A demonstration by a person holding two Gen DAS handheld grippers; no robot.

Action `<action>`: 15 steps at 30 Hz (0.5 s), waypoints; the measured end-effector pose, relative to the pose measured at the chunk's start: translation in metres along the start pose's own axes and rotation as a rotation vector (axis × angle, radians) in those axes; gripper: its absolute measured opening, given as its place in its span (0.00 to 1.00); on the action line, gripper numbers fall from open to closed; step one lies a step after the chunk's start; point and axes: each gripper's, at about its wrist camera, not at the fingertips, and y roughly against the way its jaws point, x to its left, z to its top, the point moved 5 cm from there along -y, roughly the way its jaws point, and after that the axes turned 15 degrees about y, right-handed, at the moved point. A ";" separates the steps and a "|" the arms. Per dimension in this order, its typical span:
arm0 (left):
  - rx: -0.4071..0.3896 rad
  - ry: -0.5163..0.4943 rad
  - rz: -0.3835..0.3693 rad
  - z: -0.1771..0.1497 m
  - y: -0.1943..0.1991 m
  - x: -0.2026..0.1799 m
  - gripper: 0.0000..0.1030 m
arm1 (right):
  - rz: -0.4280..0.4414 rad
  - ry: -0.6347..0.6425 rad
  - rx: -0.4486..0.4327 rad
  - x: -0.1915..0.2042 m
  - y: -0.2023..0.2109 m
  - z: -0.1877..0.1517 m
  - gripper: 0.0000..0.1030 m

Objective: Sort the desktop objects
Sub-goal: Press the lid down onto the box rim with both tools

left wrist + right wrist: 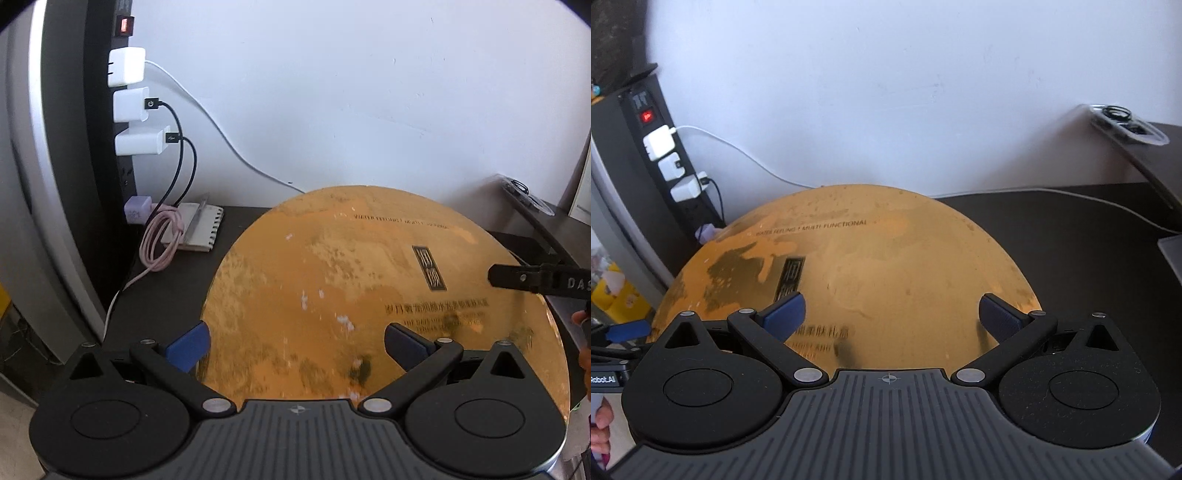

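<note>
Left gripper (297,341) spread wide, gripping nothing, directly behind gold box (369,291) on dark desk (243,218). Right gripper (892,317) likewise spread, empty, box dead ahead (both about equally near, long axis unclear). Farther left: power strip (123,110), pink cable (162,240); white wall (369,92) behind.

left gripper (297,345) jaws apart, right gripper (892,317) likewise (both wide)
</note>
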 end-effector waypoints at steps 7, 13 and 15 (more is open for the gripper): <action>0.004 -0.068 0.046 0.004 -0.011 -0.008 0.99 | 0.014 0.014 0.017 0.003 -0.017 0.008 1.00; 0.022 -0.097 0.073 0.007 -0.016 -0.012 0.99 | -0.035 0.091 0.076 0.014 -0.033 0.015 1.00; 0.033 -0.102 0.074 0.010 -0.018 -0.012 0.99 | -0.049 0.104 0.102 0.017 -0.040 0.017 1.00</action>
